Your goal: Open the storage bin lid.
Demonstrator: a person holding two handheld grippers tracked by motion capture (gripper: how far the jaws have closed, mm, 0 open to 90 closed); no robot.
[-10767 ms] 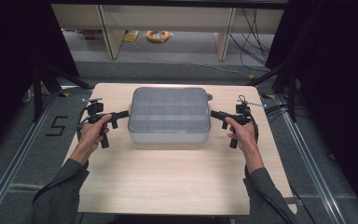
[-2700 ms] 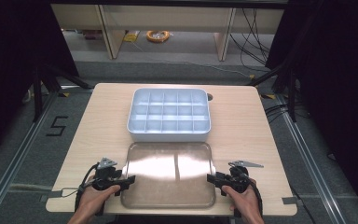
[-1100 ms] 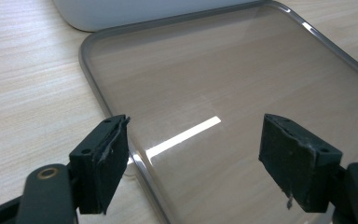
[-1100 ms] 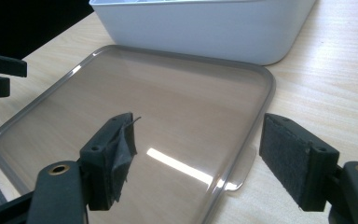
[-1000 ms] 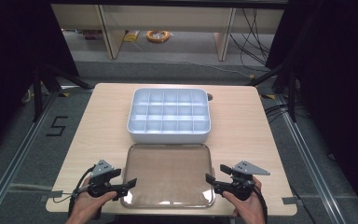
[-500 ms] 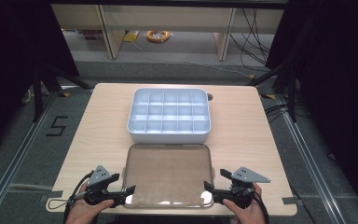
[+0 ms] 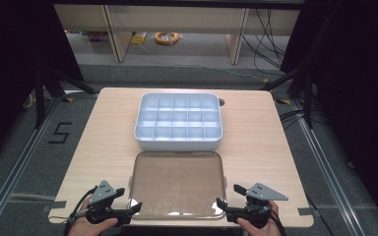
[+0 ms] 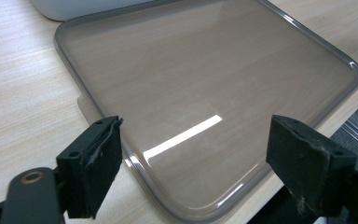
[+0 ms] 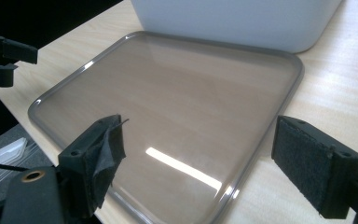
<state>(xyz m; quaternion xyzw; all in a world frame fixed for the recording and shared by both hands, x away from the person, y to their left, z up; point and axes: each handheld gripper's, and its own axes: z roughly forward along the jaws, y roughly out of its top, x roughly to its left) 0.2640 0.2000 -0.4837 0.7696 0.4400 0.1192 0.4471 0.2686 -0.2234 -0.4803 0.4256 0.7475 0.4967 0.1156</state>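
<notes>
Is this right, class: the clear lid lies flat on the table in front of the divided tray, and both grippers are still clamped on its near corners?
Not quite. The lid does lie flat before the tray, but both gripper views show open jaws, pads clear of it. The left gripper and right gripper have let go.

The middle of the table (image 7: 256,157) is taken by the compartment box (image 7: 179,121), with the clear lid (image 7: 177,184) just before it; bare wood is left along both sides, where a gripper could be passed.
</notes>
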